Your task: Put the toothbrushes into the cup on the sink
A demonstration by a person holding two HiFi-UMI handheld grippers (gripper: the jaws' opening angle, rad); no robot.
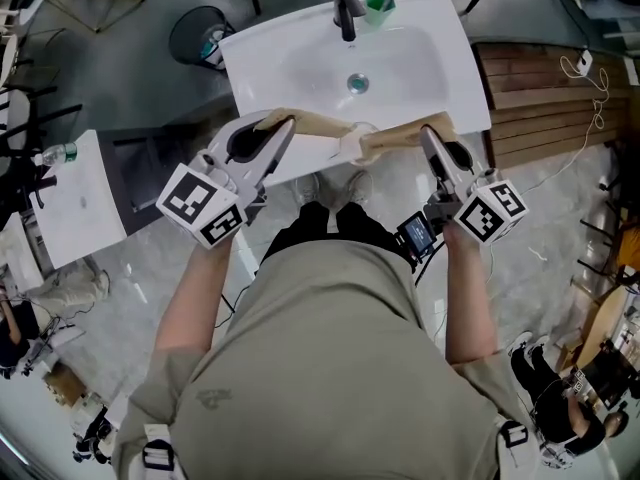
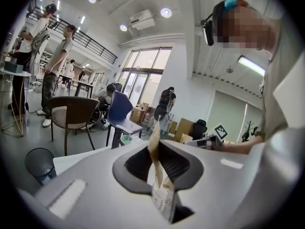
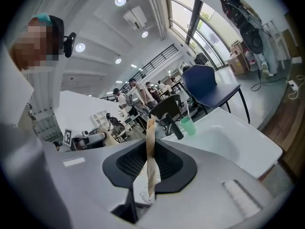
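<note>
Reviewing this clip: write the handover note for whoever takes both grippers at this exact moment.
Left gripper: shut on one end of the tan package.
Right gripper: shut on the other end; the package spans between them over the front edge of the sink.
The green cup stands at the back by the faucet, with a white stick in it, maybe a brush.
Left to do: open the package and put the toothbrushes in the cup.

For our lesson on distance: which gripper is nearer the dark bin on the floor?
Left. The left gripper is over the front of the sink, on the side toward the bin; the right gripper is farther along that front, away from it.
</note>
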